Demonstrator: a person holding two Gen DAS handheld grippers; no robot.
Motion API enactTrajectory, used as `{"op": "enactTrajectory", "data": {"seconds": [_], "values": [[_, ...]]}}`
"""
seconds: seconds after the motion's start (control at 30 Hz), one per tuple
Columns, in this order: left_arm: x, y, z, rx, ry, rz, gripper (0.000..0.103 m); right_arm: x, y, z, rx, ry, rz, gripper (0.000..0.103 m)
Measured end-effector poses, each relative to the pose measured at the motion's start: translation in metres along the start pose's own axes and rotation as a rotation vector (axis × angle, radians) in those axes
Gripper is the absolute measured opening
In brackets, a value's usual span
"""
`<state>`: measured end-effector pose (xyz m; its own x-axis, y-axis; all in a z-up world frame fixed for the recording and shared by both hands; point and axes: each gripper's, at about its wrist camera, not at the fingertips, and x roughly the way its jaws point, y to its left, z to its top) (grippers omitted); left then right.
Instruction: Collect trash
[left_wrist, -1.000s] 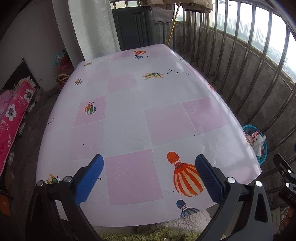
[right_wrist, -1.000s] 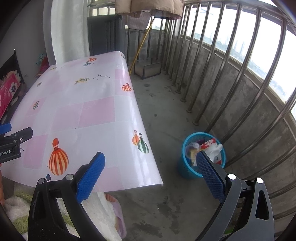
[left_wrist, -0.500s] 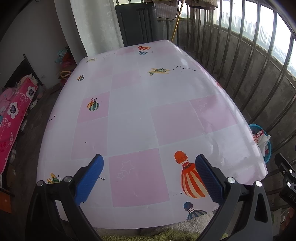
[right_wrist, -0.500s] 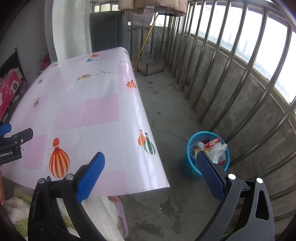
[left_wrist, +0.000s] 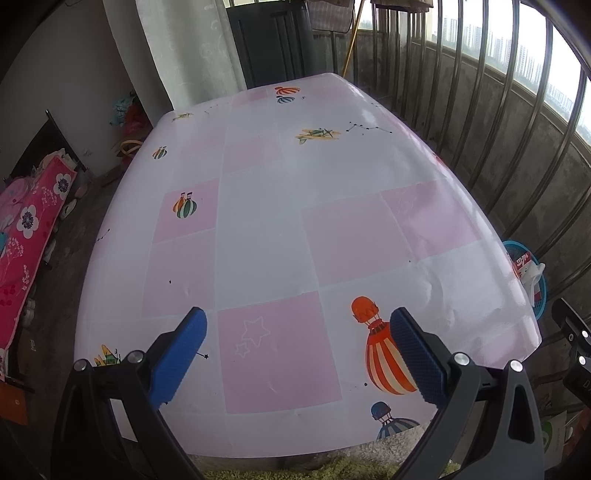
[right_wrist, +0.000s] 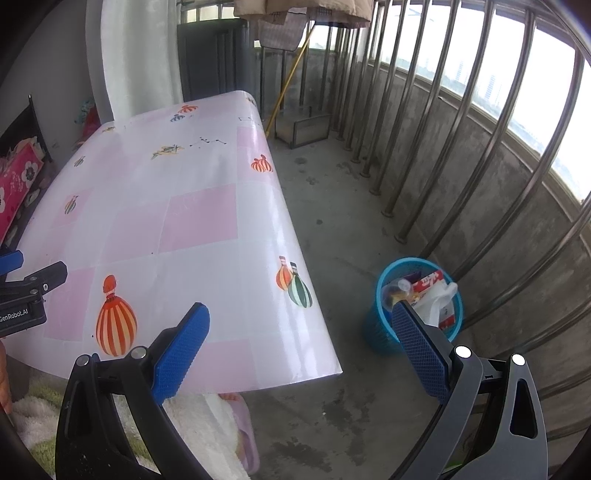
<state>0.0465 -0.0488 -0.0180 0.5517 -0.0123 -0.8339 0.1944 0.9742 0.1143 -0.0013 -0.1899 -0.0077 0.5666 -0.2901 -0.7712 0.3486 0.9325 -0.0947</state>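
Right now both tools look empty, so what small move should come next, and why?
Probably hold both tools back and scan the floor: the table shows no trash, the blue bin already holds wrappers, and left tool and right tool hang open, empty.

A round blue mesh waste basket (right_wrist: 384, 334) stands upright on the concrete balcony floor, near the foot of the metal railing bars and apart from the draped edge of the surface. It is filled to the rim with trash: a red-and-white printed package (right_wrist: 430, 282), a white plastic bag or bottle (right_wrist: 439, 301) poking above the rim, and a clear rounded piece (right_wrist: 400, 286) at the left side. From the left wrist view only a sliver of the basket (left_wrist: 541, 295) shows past the surface's edge.
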Motion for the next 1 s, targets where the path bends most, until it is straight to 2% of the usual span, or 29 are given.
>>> {"op": "enactTrajectory", "data": {"seconds": [1.0], "values": [[0.0007, -0.0099, -0.0014, 0.021, 0.002, 0.01, 0.097, 0.0024, -0.0037, -0.0023, 0.01, 0.003, 0.003, 0.095]]}}
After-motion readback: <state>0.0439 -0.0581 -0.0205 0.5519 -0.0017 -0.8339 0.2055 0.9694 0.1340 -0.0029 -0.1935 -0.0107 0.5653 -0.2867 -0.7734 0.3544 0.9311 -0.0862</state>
